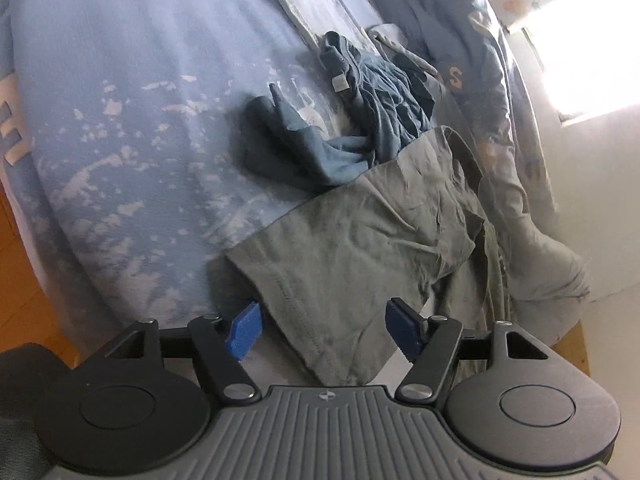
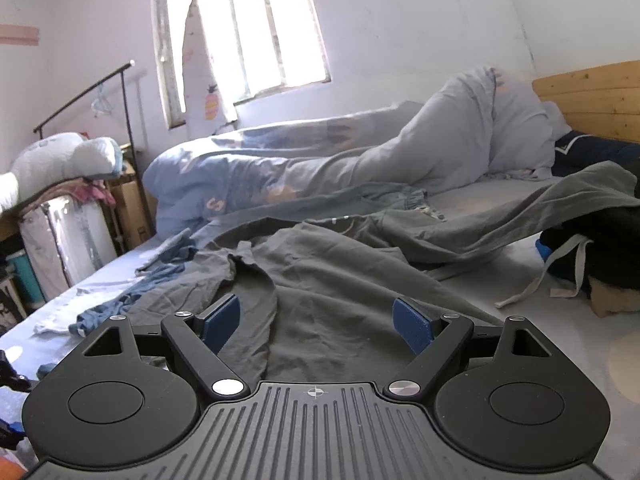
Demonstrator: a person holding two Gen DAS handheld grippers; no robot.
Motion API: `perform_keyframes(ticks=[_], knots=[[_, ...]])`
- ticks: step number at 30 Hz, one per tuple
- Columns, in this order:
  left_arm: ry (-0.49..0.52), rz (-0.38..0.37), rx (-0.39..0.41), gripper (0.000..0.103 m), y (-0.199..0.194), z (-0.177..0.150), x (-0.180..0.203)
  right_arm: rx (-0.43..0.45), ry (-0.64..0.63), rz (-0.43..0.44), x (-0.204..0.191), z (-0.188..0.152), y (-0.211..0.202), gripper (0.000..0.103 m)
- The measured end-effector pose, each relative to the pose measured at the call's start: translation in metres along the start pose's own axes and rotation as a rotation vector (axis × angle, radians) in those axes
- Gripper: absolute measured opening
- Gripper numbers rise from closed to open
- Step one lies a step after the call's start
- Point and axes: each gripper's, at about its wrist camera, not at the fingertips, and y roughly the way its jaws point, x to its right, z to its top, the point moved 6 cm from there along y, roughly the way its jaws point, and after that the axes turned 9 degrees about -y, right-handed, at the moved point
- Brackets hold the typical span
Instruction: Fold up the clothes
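Mostly cloth in both views. Left gripper [image 1: 323, 330]: fingers spread wide, blue pads [image 1: 244, 332] apart, pinching nothing. A stitched hem of the grey shirt [image 1: 360, 236] runs between them; whether a pad touches the cloth cannot be told. The shirt's near edge drops behind the gripper body, cut off.

Shirt lies rumpled on the bed sheet [image 1: 120, 120], a light blue sheet with pale splatter marks. Beyond it, a crumpled blue garment [image 1: 344, 120] with a small white tag; its far end lies against the shirt's far edge. Its type is hard to make out. The window at upper right is blown out white.

Right gripper [image 2: 316, 322]: fingers likewise spread, holding nothing, poised low over the shirt; contact not clear. From this side the shirt spreads in loose folds, one flap curling past the left pad.

Behind it, a heaped duvet [image 2: 400, 152] hides most of the far bed. A wooden headboard [image 2: 592, 100] is cut by the frame at right. Dark clothes [image 2: 600, 240] with a pale drawstring sit at right, partly out of frame. At far left, a rack [image 2: 128, 128] and stacked bundles, blurred.
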Motion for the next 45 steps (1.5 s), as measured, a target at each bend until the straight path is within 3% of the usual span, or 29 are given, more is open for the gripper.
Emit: perform_keyframes(ticks=[2,3,4,6,9,13,18,29,40,45], knots=[[-0.01,0.005,0.008,0.067,0.002,0.0,0.0,0.001,0.004,0.0,0.001,0.0,0.0,0.086],[-0.017,0.007,0.01,0.058,0.002,0.0,-0.002,0.0,0.007,0.0,0.001,0.0,0.0,0.086],[-0.024,0.01,0.013,0.042,0.002,0.001,-0.003,0.0,0.008,0.0,0.001,0.0,0.0,0.086],[-0.047,0.02,0.012,0.025,0.003,0.001,-0.007,-0.001,0.01,0.003,0.001,0.0,0.0,0.086],[-0.048,0.018,0.014,0.022,0.007,0.0,-0.008,-0.002,0.009,0.007,0.0,0.0,0.001,0.086],[-0.045,0.001,0.031,0.01,0.007,0.0,-0.003,-0.006,0.009,0.01,0.0,-0.001,0.001,0.086],[-0.064,-0.069,0.115,0.009,-0.008,0.013,0.003,-0.011,0.015,0.004,0.002,-0.001,0.003,0.086],[-0.065,-0.159,0.302,0.009,-0.044,0.09,0.033,-0.065,0.005,0.048,-0.011,-0.01,0.01,0.086],[-0.013,-0.211,0.361,0.009,-0.051,0.138,0.079,-0.21,-0.145,0.165,-0.073,-0.054,0.025,0.085],[-0.001,-0.212,0.363,0.009,-0.047,0.149,0.082,-0.253,-0.143,0.154,-0.082,-0.065,0.037,0.07]])
